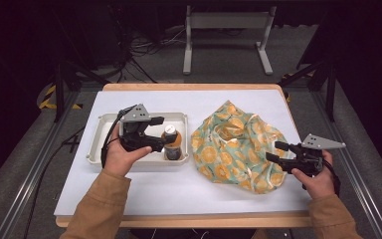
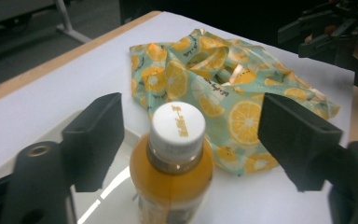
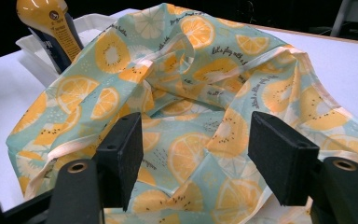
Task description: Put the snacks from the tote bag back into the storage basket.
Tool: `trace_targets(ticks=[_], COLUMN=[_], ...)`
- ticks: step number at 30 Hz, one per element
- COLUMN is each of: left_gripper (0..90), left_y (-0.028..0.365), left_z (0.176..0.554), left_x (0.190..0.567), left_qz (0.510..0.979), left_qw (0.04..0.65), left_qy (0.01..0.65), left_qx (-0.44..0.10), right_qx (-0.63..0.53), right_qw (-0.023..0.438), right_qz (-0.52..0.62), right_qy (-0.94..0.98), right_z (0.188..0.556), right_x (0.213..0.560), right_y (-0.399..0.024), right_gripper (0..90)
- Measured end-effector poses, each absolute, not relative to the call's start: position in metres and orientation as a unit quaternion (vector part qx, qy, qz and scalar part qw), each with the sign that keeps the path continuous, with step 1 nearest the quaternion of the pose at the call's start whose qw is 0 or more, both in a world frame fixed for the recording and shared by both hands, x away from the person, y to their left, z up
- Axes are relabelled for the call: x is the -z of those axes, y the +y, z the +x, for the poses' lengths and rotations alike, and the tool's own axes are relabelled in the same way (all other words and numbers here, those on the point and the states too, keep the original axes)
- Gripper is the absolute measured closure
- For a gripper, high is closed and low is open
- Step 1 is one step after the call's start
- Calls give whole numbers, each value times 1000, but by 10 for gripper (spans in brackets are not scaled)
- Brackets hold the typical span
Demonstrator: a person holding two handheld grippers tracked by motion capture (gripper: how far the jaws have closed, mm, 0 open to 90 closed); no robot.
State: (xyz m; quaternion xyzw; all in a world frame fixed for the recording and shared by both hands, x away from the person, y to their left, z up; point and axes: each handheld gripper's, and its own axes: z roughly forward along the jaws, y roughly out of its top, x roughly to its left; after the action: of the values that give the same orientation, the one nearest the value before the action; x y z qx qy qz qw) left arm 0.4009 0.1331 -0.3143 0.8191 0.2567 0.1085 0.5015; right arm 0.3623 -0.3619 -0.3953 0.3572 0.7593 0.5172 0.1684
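The left gripper point(image 2: 186, 140) has its fingers point(image 2: 98, 140) spread wide, one on each side of the orange drink bottle point(image 2: 172, 172), with clear gaps between the pads and the bottle's neck, so nothing is gripped. The bottle stands upright with its white cap point(image 2: 177, 126) on, in the right-hand end of a white tray point(image 1: 104, 144), as the high view shows. The left hand point(image 1: 122, 154) holds the gripper over the tray's middle, pointing toward the bottle.

The right gripper point(image 3: 193, 154) also has its fingers point(image 3: 279, 158) apart. They are aimed at the crumpled orange-slice print cloth bag point(image 3: 186, 102), whose fabric lies between and beyond them; the pads do not press on it. In the high view the right gripper point(image 1: 278, 152) sits at the bag's right edge, held by the right hand point(image 1: 316, 174).

The bag point(image 1: 236, 147) lies just to the right of the tray, near the bottle, on the white tabletop point(image 1: 179, 191). One pale handle loop shows near the bag's middle.
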Motion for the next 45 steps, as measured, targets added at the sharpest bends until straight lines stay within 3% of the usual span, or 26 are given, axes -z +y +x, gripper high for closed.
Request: trace_targets(ticks=[12, 22, 31, 37, 45], left_gripper=[190, 136, 145, 152, 154], left_y=[171, 205, 229, 245, 259], left_z=[377, 366, 356, 350, 344], left_x=[311, 327, 338, 351, 374], left_qz=[808, 792, 772, 761, 746], left_qw=[515, 519, 535, 540, 550], left_qy=[260, 300, 321, 339, 356], left_qx=[-124, -118, -122, -122, -121], right_qx=[-522, -533, -528, -517, -514], right_qw=[165, 157, 158, 159, 168], right_qz=[355, 337, 329, 301, 304], right_qy=[758, 761, 767, 786, 784], right_z=[361, 361, 360, 359, 358], right_x=[395, 397, 398, 399, 398], right_y=[-362, -358, -356, -354, -354], right_gripper=[341, 211, 205, 306, 277])
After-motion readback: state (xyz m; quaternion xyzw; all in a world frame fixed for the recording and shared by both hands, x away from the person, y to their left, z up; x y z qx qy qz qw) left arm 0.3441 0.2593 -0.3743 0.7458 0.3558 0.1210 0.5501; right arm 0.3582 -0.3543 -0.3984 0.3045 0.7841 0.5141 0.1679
